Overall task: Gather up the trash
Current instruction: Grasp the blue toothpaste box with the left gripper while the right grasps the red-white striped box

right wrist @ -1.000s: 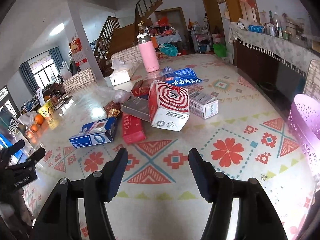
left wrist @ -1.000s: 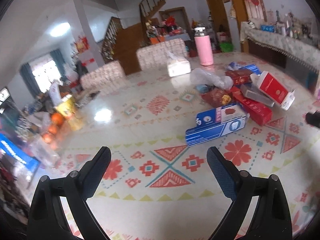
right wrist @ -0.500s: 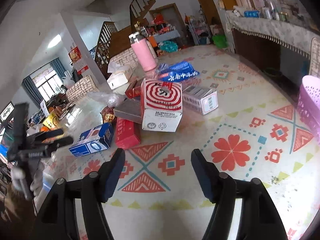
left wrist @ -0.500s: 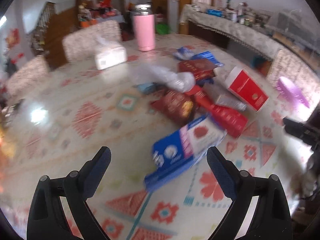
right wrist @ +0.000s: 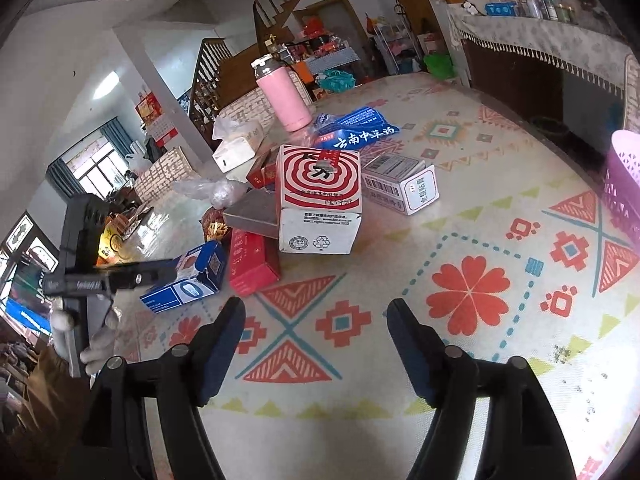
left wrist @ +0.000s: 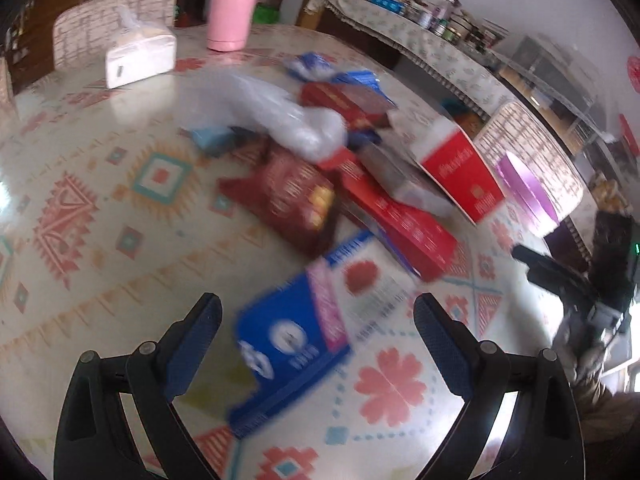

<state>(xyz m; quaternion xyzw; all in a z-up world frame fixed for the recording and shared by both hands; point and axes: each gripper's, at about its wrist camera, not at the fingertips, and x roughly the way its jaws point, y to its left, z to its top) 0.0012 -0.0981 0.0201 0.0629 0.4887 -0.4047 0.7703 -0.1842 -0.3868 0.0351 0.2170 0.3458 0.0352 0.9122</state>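
Observation:
Trash lies piled on the patterned table: a blue carton (left wrist: 296,336), a long red box (left wrist: 400,220), a dark red snack bag (left wrist: 292,200), a clear plastic bag (left wrist: 288,120) and a red-and-white box (right wrist: 320,196). My left gripper (left wrist: 318,304) is open and tilted down over the blue carton (right wrist: 188,276); the carton shows between the fingers, and no pad presses on it. My right gripper (right wrist: 316,306) hovers over bare tablecloth in front of the pile, its jaws opening with nothing between them.
A pink basket (right wrist: 624,176) stands at the table's right edge. Behind the pile are a pink bottle (right wrist: 284,96) and a tissue pack (right wrist: 240,144). A white barcode box (right wrist: 400,184) and a blue bag (right wrist: 356,128) lie beside the pile. Chairs ring the table.
My left gripper swung right toward the pile and tipped downward, bringing the blue carton close between its fingers. The right gripper's jaws spread a little wider.

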